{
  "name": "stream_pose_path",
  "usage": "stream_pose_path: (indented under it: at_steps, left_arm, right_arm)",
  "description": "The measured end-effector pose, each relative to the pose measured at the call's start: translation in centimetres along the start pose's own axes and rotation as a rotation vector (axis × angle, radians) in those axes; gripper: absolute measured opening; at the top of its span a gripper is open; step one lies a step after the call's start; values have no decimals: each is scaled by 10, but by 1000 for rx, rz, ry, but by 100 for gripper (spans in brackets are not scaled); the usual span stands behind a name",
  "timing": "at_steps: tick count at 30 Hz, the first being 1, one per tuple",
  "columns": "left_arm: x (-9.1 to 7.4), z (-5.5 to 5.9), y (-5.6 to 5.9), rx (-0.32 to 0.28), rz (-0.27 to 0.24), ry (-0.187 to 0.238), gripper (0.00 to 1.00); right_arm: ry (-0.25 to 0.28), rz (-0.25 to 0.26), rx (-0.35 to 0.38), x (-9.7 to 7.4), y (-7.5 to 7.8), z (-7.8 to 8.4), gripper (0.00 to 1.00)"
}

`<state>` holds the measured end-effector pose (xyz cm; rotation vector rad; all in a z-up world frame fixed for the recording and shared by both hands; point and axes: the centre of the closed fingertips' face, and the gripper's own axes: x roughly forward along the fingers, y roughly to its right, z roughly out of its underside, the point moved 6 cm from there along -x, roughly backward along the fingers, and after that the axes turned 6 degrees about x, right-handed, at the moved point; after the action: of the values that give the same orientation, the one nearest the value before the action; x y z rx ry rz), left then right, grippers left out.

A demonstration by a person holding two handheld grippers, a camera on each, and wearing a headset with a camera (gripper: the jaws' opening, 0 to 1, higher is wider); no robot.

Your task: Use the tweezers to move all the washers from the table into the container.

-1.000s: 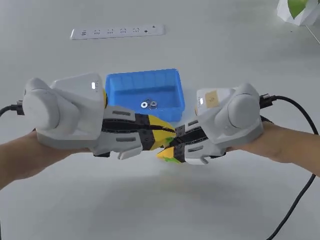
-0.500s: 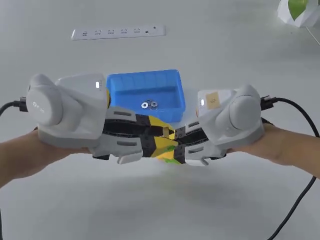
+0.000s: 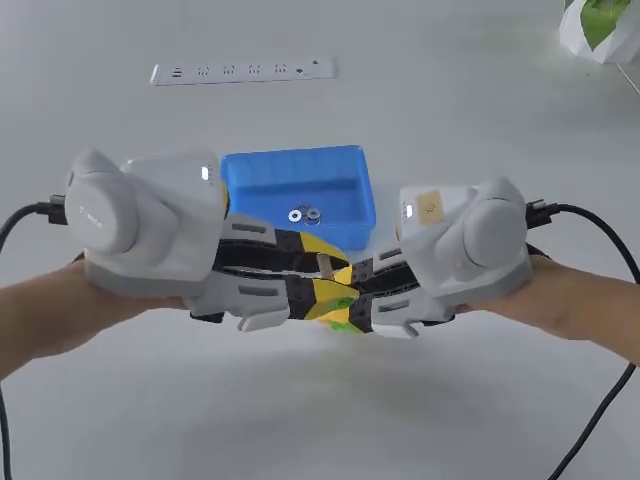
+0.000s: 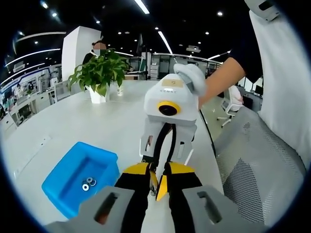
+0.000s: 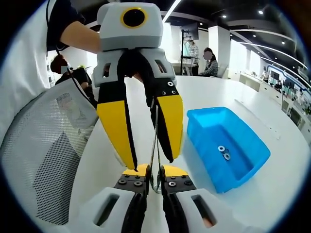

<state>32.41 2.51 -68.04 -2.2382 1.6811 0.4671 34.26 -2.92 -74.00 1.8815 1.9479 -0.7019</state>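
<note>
Pinching the tweezers (image 5: 155, 141) at one end, the right claw (image 5: 155, 177) is closed on them, and the thin blades run straight out from between its jaws. The left claw (image 5: 149, 160) meets it tip to tip. Its yellow jaws are spread and stand on either side of the tweezers, one close beside the blades and the other clear of them.

Both claws hang above the tabletop (image 3: 320, 400), toward its near edge, where a mesh chair (image 5: 53, 160) stands. The blue container (image 3: 290, 158) sits just beyond the claw tips, toward the far edge. It lies lower than the claws, off to the left claw's left and the right claw's right. The claws hide part of its near wall in the head view. The washers (image 3: 303, 215) lie close together on its floor, about midway along.

Bare tabletop lies open on both sides of the container and between the claws and the near edge. A power strip (image 3: 243, 70) lies well apart toward the far edge, and a plant (image 3: 600, 20) stands toward the far right corner. A cable (image 3: 600, 240) trails from the right gripper over the right side of the tabletop.
</note>
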Motion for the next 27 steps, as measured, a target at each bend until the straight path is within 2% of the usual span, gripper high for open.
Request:
stream_pose_path:
  at_steps: [1, 2, 4, 6, 10, 11, 13, 16, 19, 22, 27]
  left_arm:
    - [0, 0, -1, 18, -4, -1, 9]
    - [-1, -1, -2, 37, -16, 0, 7]
    - [1, 0, -2, 16, 14, 1, 7]
    - [2, 2, -2, 52, 18, -14, 7]
    - [3, 2, -2, 64, 21, -13, 6]
    - [3, 2, -3, 84, 13, -16, 6]
    - [4, 2, -3, 75, 17, -15, 5]
    - [4, 2, -5, 77, 14, -16, 5]
    - [4, 2, -4, 92, 17, -18, 5]
    - [5, 1, -4, 97, 19, -20, 5]
    - [5, 1, -1, 105, 23, -23, 5]
  right_arm:
    - [-4, -5, -7, 0, -1, 0, 10]
    - [-6, -11, -16, 1, -2, 1, 10]
    - [-5, -12, -10, 2, -3, 1, 10]
    - [-9, -11, -11, 3, -3, 2, 10]
    - [-10, -9, -12, 3, -4, 2, 10]
    - [-10, -11, -11, 2, -5, 2, 11]
    - [-10, -21, -6, 1, -6, 3, 13]
    - [-18, -47, 5, -2, -9, 4, 22]
    - [-36, -42, -11, -2, -10, 7, 20]
    - [-31, -24, -6, -3, -6, 6, 15]
    - [-55, -33, -24, -3, -8, 7, 16]
